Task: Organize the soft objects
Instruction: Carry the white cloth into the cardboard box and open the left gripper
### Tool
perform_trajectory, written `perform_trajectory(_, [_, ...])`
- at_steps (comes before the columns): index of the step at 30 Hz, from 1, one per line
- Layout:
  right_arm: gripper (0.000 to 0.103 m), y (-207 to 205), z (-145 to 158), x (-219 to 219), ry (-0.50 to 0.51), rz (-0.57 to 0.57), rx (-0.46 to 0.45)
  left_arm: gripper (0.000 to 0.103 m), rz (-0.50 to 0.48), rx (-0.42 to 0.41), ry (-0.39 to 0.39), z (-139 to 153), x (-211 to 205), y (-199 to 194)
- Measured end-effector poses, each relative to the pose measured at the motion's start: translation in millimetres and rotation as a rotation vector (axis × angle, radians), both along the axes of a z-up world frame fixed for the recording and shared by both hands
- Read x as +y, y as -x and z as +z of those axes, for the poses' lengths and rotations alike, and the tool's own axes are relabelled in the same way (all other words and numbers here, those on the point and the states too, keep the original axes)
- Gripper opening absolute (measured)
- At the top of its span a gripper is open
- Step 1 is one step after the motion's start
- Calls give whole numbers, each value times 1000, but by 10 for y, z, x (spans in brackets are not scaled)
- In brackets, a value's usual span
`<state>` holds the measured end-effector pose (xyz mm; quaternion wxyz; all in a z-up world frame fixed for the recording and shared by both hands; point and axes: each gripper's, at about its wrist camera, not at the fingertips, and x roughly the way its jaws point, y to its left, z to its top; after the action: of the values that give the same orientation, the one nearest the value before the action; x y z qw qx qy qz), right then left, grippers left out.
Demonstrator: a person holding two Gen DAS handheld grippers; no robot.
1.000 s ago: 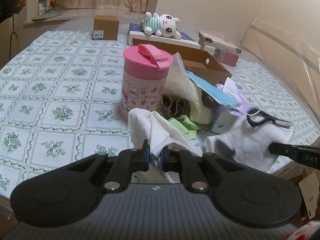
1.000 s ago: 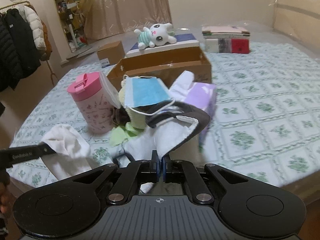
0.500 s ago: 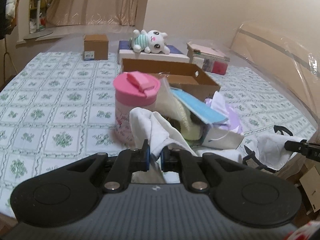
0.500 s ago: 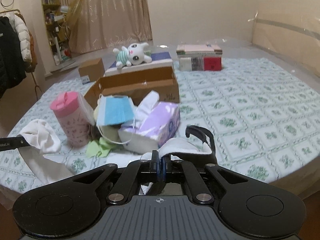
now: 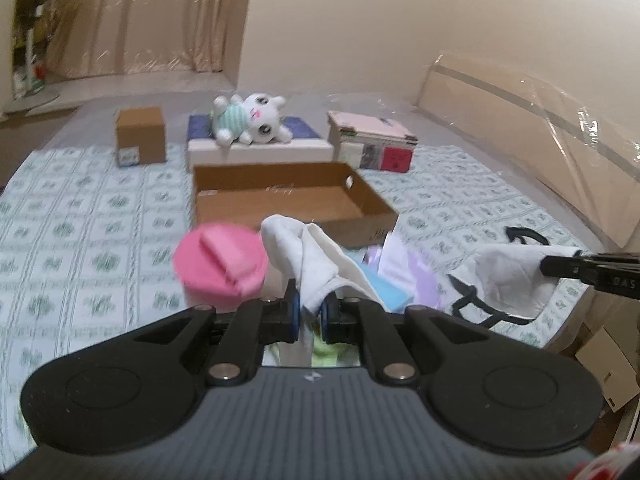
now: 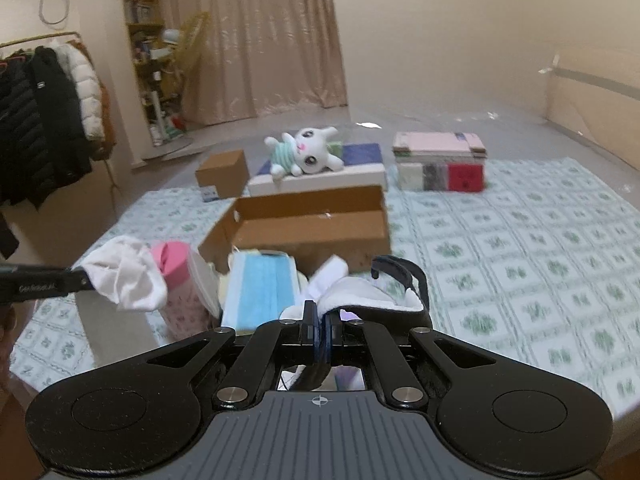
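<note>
My left gripper (image 5: 309, 312) is shut on one end of a white cloth (image 5: 304, 256) and holds it up over the pink cup. My right gripper (image 6: 320, 320) is shut on the other end of the white cloth (image 6: 360, 296), which has a black trim and strap. The right gripper also shows in the left wrist view (image 5: 560, 266), and the left gripper in the right wrist view (image 6: 80, 280). An open cardboard box (image 5: 288, 196) stands behind the pile. A blue face mask (image 6: 260, 288) lies on the pile under the cloth.
A pink lidded cup (image 5: 220, 268) stands left of the pile. A purple tissue pack (image 5: 416, 276) lies beside the mask. A plush bunny (image 5: 252, 120) lies on a white box at the back, with a small brown box (image 5: 140, 136) and stacked books (image 5: 372, 144) either side.
Both grippers have lifted the cloth off the pile and risen, so I see into the cardboard box from above. The cloth's ends have moved apart between the grippers.
</note>
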<state>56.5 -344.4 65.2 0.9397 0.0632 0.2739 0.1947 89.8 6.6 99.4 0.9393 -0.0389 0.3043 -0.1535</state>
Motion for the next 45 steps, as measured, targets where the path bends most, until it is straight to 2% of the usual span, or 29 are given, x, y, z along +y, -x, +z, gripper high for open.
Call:
perform_trajectory(3, [3,-264,113,33,15,43,-10,8,-28,-8,11,178,-42,-254])
perform_trajectory(11, [3,-1175,270,272,59,144,0,8,-83,-32,-30,621,-188,-1168])
perform_trajectory(18, [3,-2147,250,573,35,198,50,8,-81,-26,-100,738,-220,-2147])
perform_trajectory(21, [3,-2559,141,713,15,211,85,8,-76,-1,-145,623,-222,-2535])
perform_trajectory(25, [3,-3045,-105,893,-7,215,149,8,-69,58,-210,310,-205,-2988])
perform_trajectory(29, [3,-3358,-397,974,-44,208,209,8,-66,119,-259,-79,-193,-3337])
perform_trajectory(33, [3,-3604,-690,996,-84,184,277,12,-82,184,-274,-409,-246,-3554])
perform_trajectory(35, [3,-3708,-825,990,-89,174,314,35,-106,223,-280,-528,-287,-3621])
perform_trajectory(36, [4,-3744,-875,988,-87,173,335,39,-121,229,-286,-566,-304,-3626])
perform_trajectory(38, [14,-3764,-939,973,-81,176,356,46,-142,223,-299,-582,-330,-3594])
perform_trajectory(39, [34,-3764,-966,963,-69,170,363,47,-146,221,-301,-579,-320,-3582])
perform_trajectory(40, [65,-3759,-982,940,-61,164,364,49,-150,216,-301,-567,-314,-3567])
perform_trajectory(41, [74,-3743,-983,923,-59,158,359,51,-152,212,-300,-542,-306,-3542])
perform_trajectory(45, [75,-3607,-892,847,-37,169,350,52,-149,186,-277,-371,-250,-3379])
